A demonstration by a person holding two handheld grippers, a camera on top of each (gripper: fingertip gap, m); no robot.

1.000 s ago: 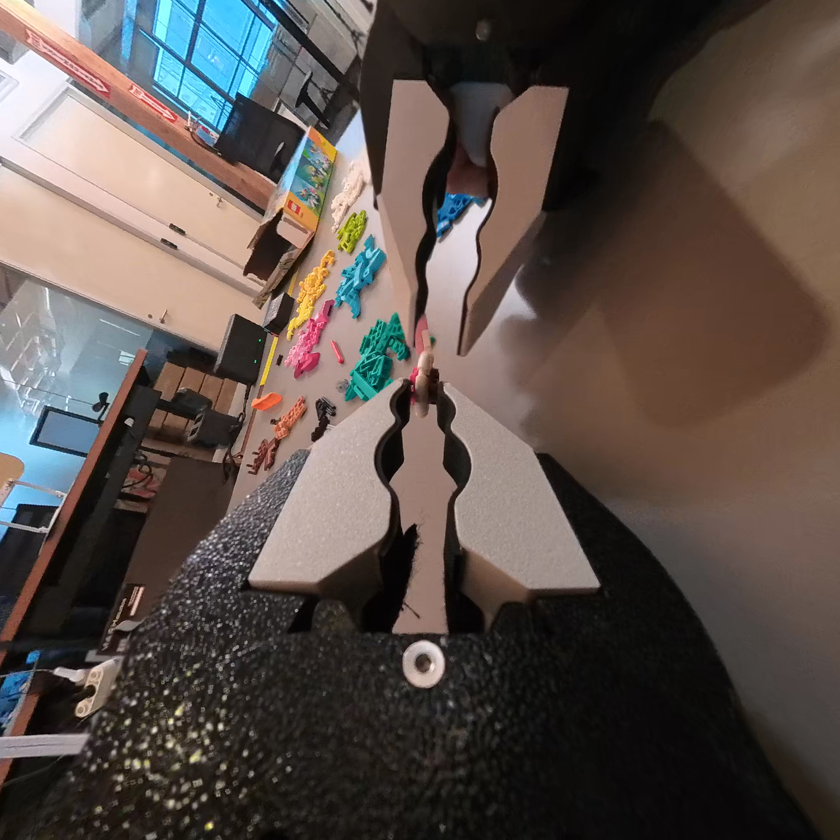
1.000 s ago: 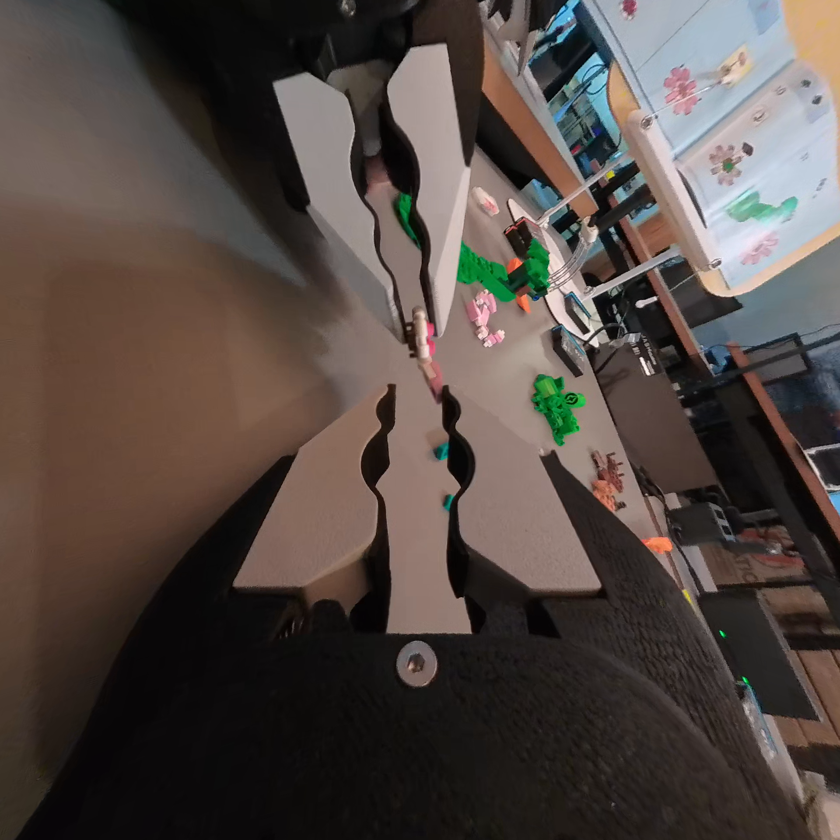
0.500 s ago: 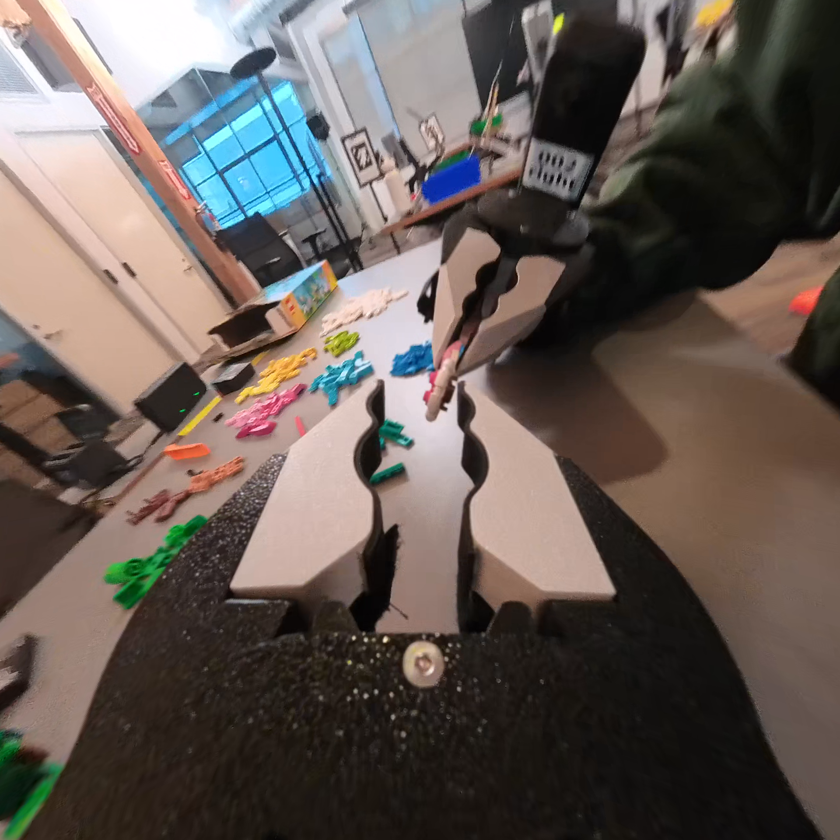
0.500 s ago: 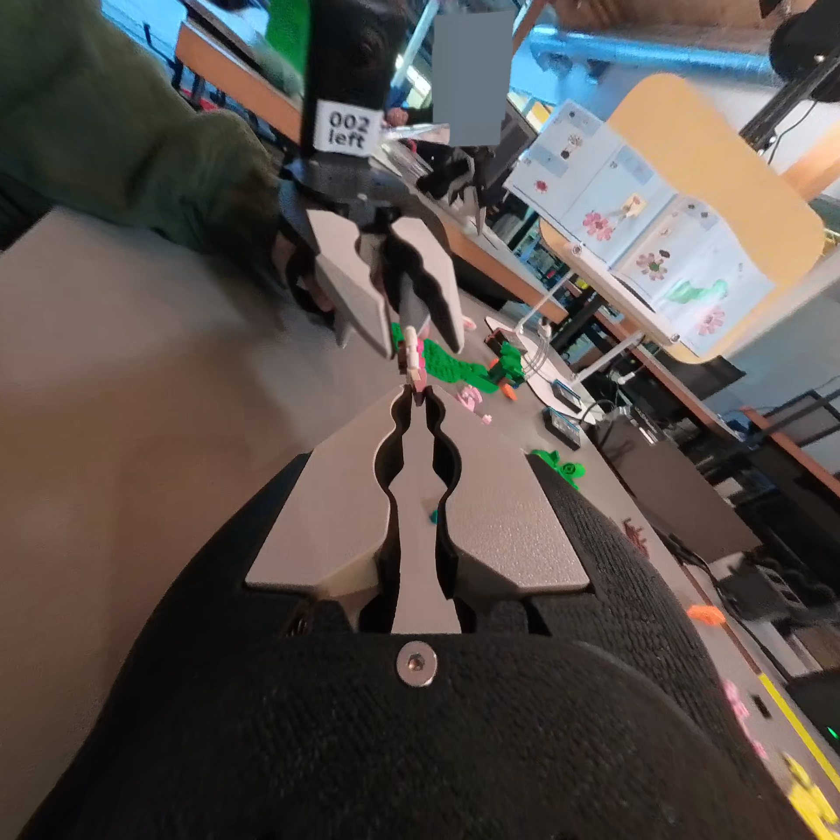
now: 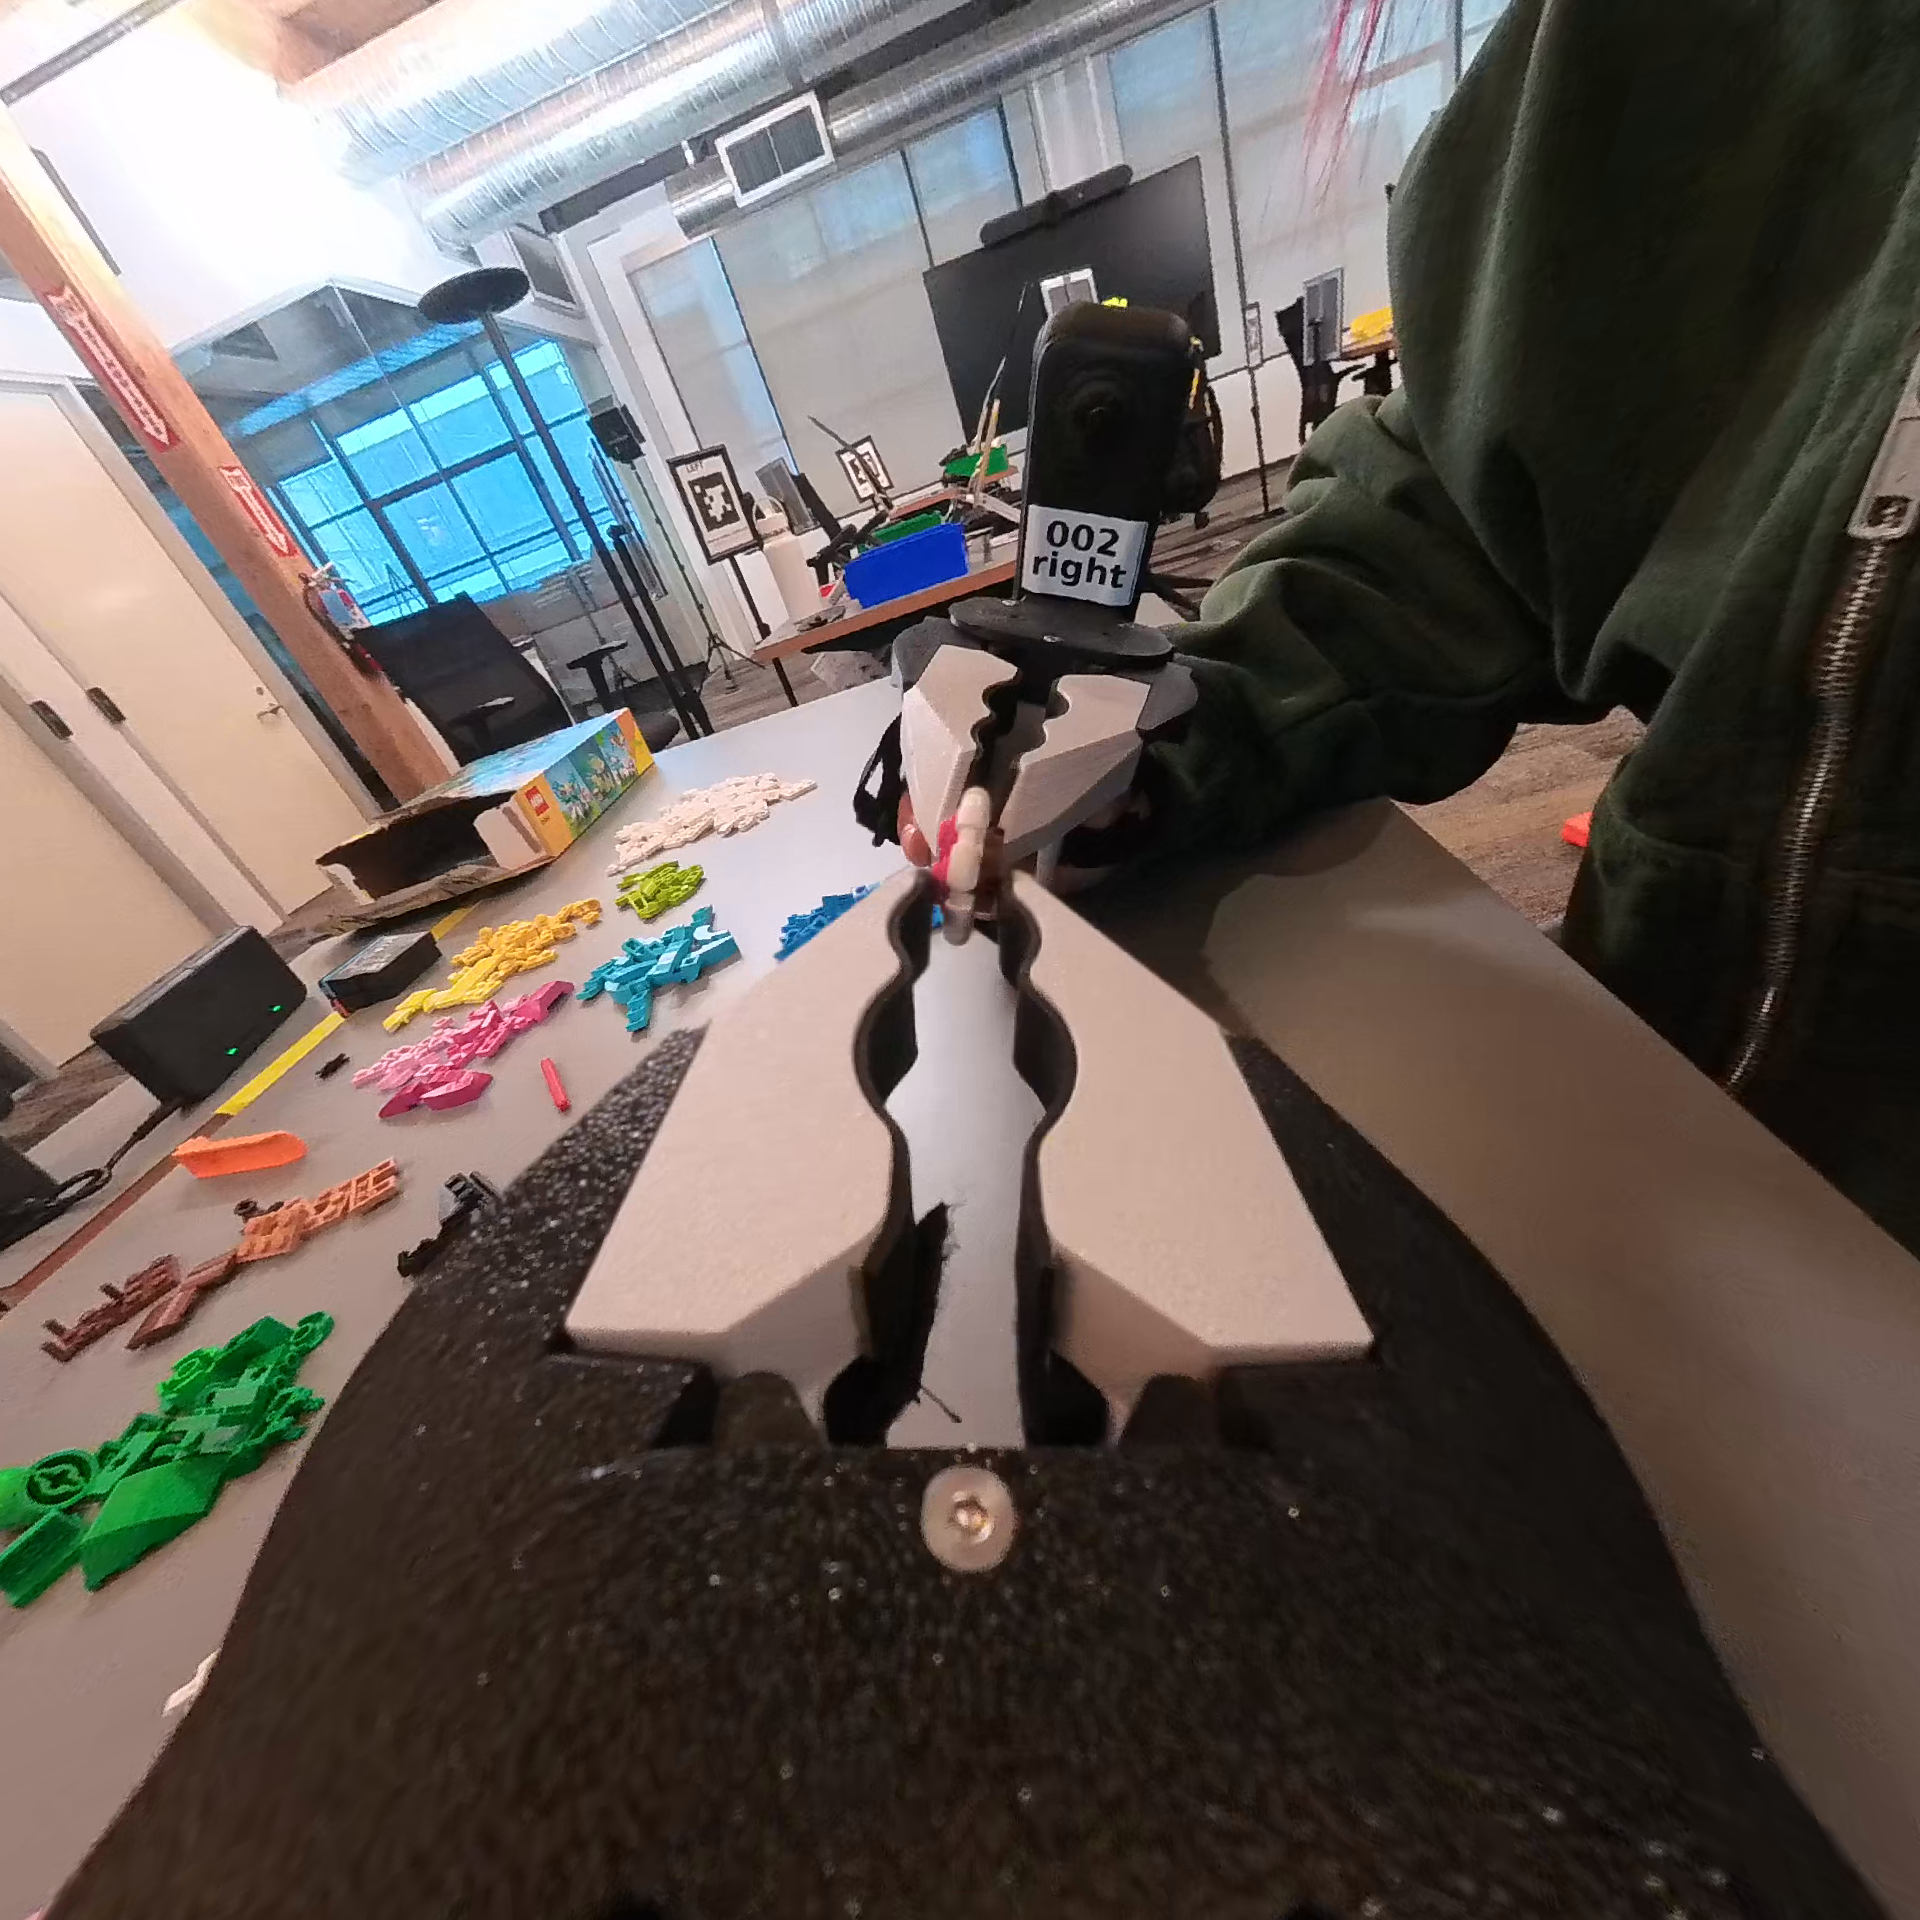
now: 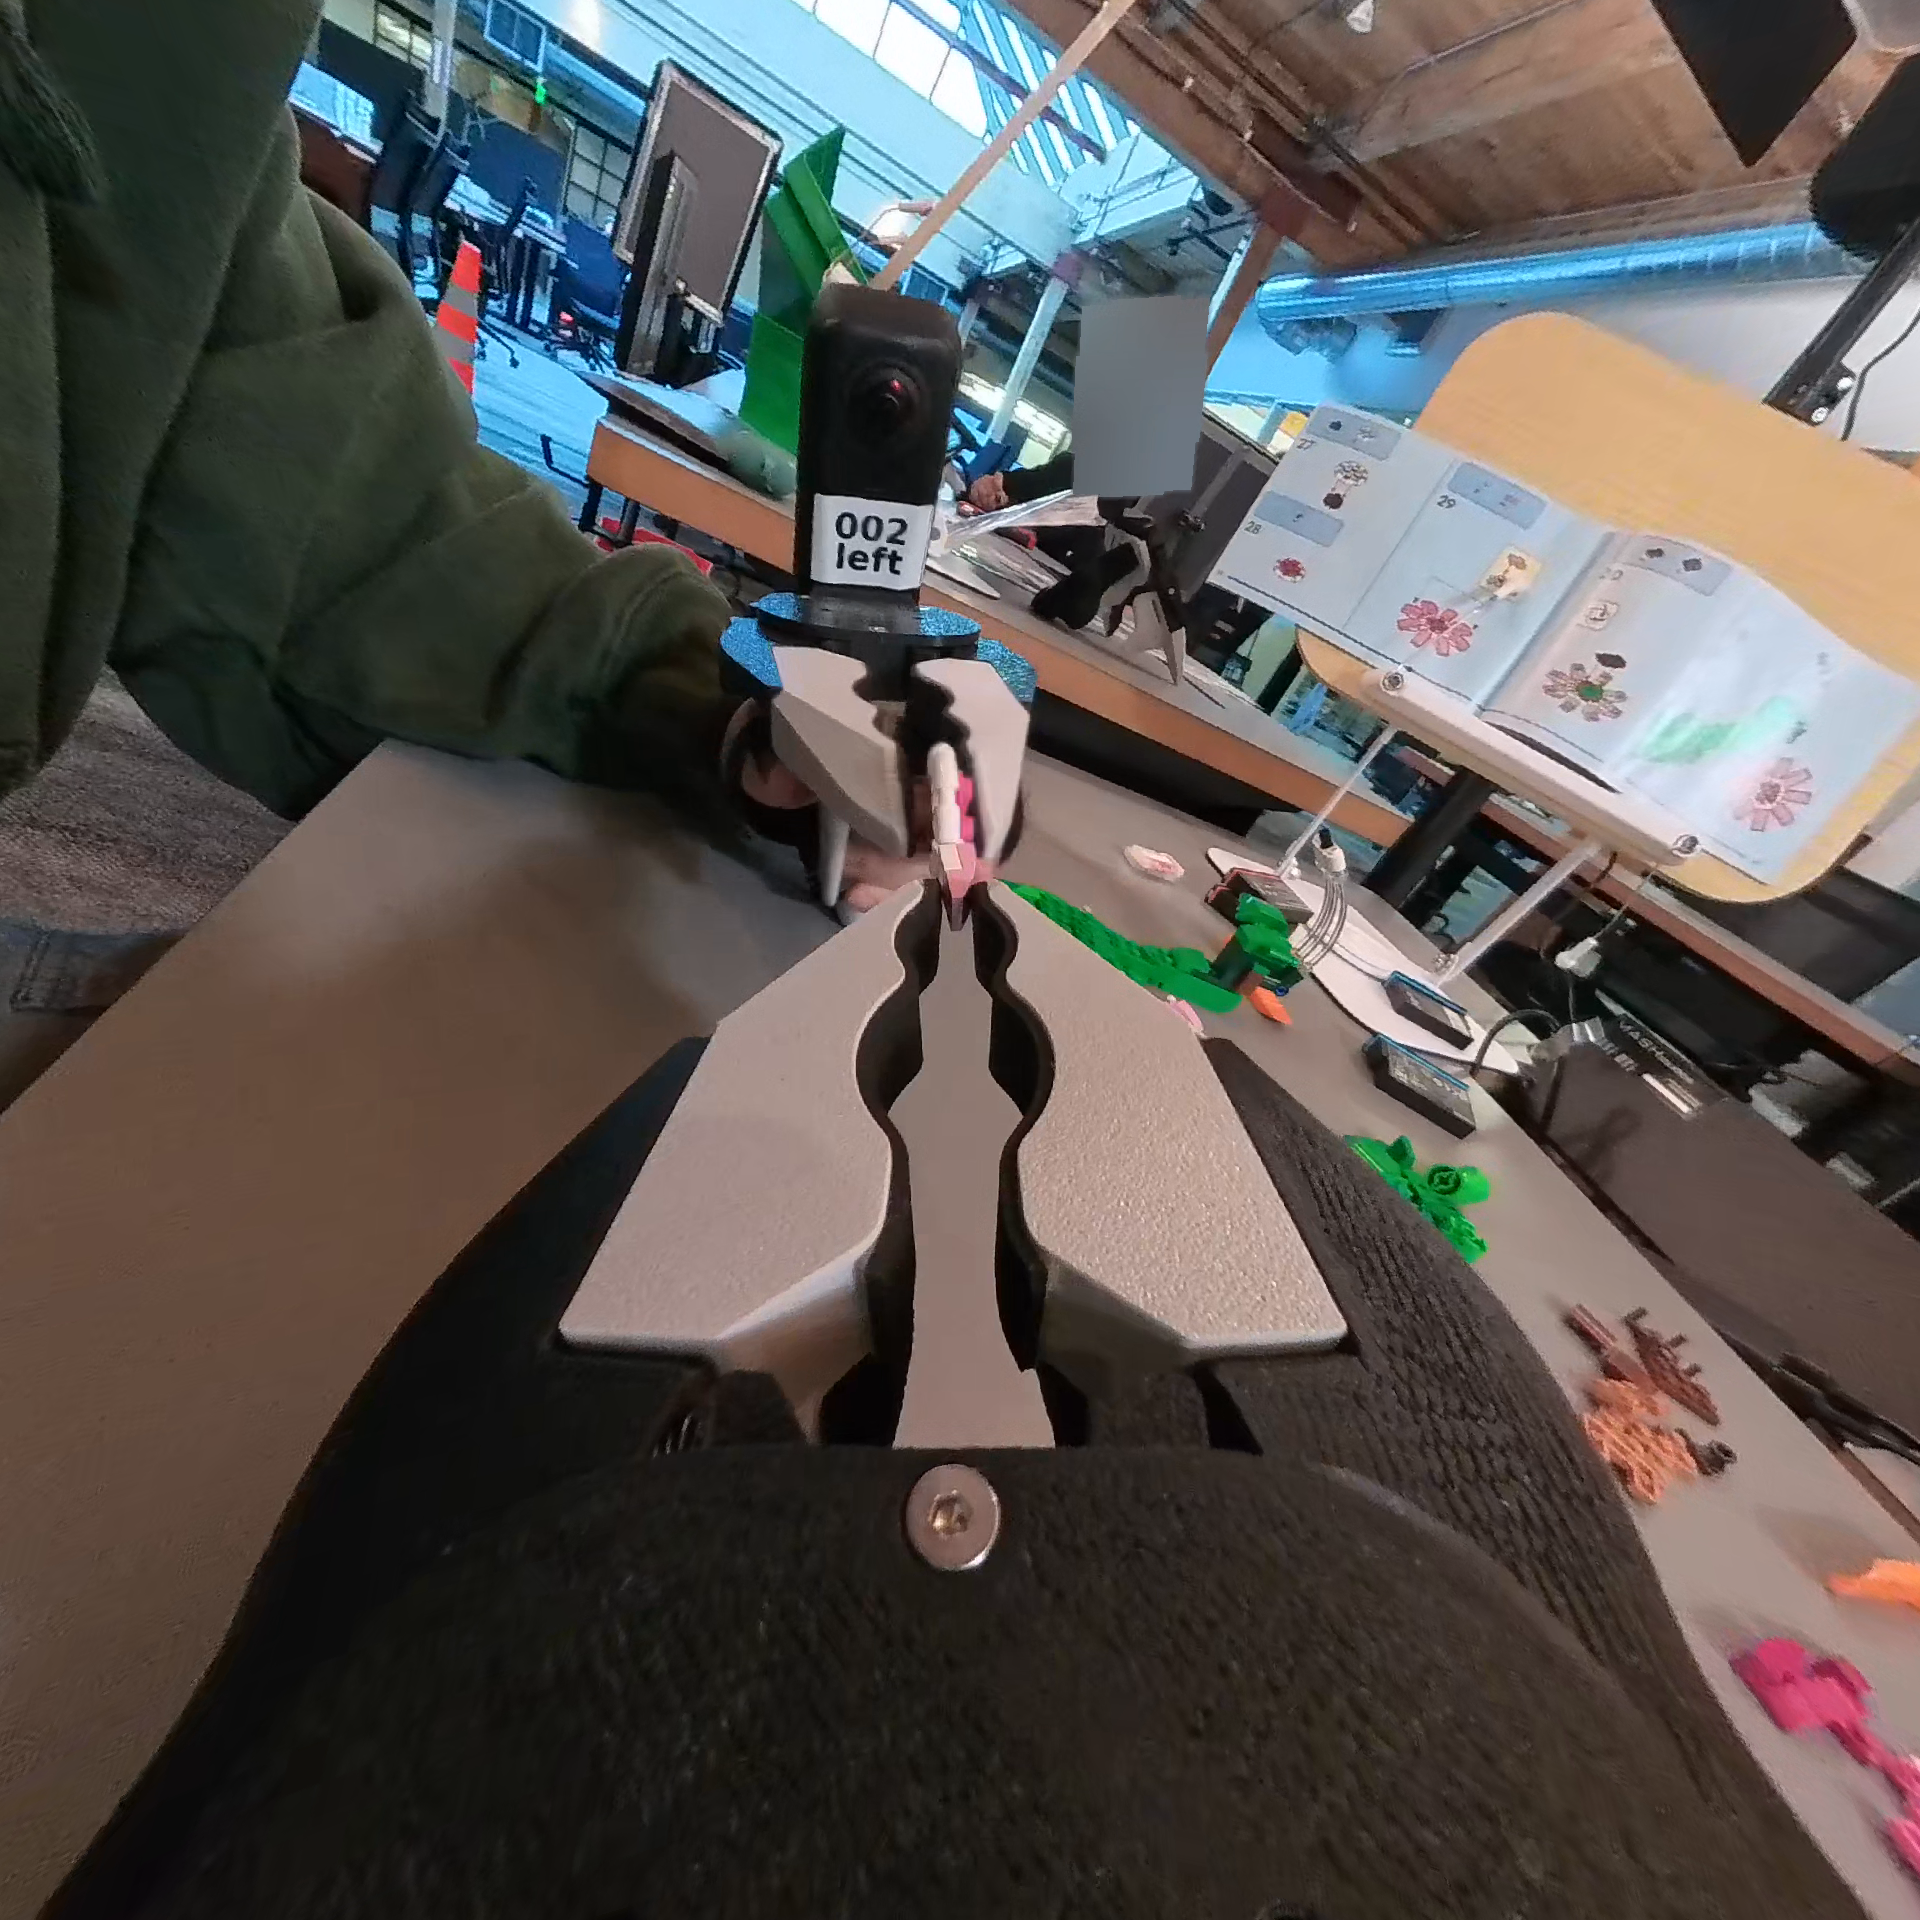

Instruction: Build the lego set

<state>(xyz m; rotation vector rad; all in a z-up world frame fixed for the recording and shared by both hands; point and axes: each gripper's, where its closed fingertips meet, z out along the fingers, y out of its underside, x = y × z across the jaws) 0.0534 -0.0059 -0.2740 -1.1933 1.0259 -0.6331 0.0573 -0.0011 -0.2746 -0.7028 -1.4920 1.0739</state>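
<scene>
A small pink and white lego assembly point(image 5: 962, 844) hangs in the air between the two grippers, above the grey table point(image 5: 1455, 1039). My right gripper point(image 6: 954, 896) is shut on its pink end point(image 6: 958, 878); it also shows in the left wrist view point(image 5: 975, 857). My left gripper point(image 5: 966, 883) is narrowly open, with its tips on either side of the assembly. In the right wrist view the left gripper point(image 6: 930, 842) straddles the white part point(image 6: 943, 795). I cannot tell whether its pads touch the piece.
Sorted piles lie on the table to the left: white point(image 5: 717, 805), yellow point(image 5: 499, 951), cyan point(image 5: 665, 961), pink point(image 5: 457, 1060), brown point(image 5: 229, 1247), green point(image 5: 156, 1455). A lego box point(image 5: 540, 790) stands behind them. A green build point(image 6: 1122, 945) and an instruction booklet point(image 6: 1558, 644) are at the right. Left and right tips are no more than a few centimetres apart.
Both grippers swung from sideways to upright. The assembly passed from the left gripper to the right. The left opened wide, then narrowed around the assembly again.
</scene>
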